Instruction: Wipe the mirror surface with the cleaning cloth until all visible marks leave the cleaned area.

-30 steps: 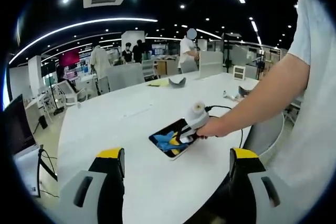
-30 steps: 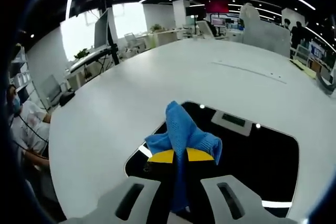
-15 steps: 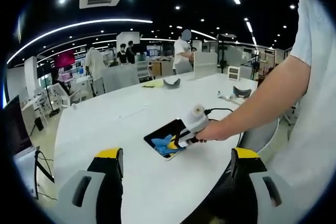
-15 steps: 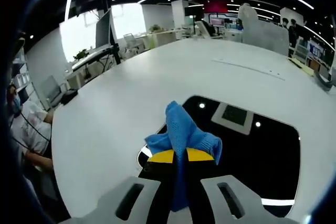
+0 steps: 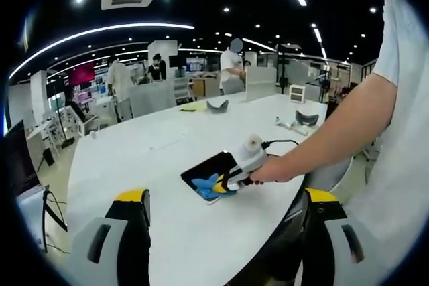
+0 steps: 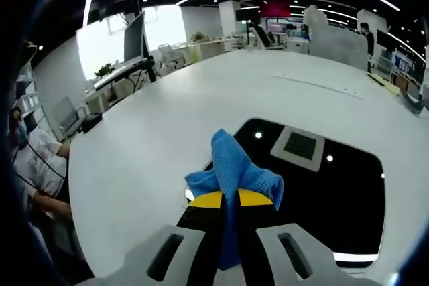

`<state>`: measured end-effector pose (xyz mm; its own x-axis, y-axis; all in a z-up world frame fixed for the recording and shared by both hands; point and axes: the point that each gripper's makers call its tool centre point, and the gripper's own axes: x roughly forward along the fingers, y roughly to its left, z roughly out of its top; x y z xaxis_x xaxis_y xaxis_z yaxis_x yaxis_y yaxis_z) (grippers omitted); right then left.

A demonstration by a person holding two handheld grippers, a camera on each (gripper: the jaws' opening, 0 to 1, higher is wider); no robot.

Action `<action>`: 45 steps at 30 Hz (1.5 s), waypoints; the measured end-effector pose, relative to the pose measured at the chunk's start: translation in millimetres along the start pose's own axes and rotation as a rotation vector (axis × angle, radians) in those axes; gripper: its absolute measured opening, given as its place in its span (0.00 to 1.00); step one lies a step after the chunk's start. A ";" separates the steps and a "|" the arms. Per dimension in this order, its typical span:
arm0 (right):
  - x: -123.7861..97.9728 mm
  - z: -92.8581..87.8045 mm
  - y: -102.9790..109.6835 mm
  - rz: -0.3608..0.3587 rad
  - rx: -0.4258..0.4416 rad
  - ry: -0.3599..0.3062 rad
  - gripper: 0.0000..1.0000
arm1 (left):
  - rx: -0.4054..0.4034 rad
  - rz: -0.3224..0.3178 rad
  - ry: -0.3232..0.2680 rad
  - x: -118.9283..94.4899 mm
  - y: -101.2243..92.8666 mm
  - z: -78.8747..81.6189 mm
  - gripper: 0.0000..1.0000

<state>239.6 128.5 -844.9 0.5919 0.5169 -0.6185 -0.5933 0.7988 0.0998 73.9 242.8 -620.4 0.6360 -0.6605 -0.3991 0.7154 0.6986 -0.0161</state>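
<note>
I keep the right gripper (image 6: pixel 229 200) pinching the cloth (image 6: pixel 233 165) against the mirror (image 6: pixel 328 185) to wipe it, with the left gripper (image 5: pixel 224 229) spread and idle, well apart.

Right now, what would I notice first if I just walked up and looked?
The bright blue cloth, pinched in the right tool, pressed down on the dark mirror that lies flat on the big white table. The mirror reflects ceiling lights. The left tool hangs open, back from the mirror.
</note>
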 end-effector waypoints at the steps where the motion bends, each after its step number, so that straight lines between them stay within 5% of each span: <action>1: -0.4 -0.5 0.8 0.000 0.000 0.001 0.01 | 0.000 0.000 0.000 -0.4 0.0 -0.1 0.94; 45: -11.2 -10.4 16.0 -0.007 -0.058 0.003 0.01 | 0.007 0.027 -0.011 -20.1 -9.7 -1.8 0.90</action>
<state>217.8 132.3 -844.5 0.5945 0.5100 -0.6217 -0.6199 0.7831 0.0497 53.7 249.7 -613.9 0.6583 -0.6441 -0.3896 0.6996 0.7145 0.0008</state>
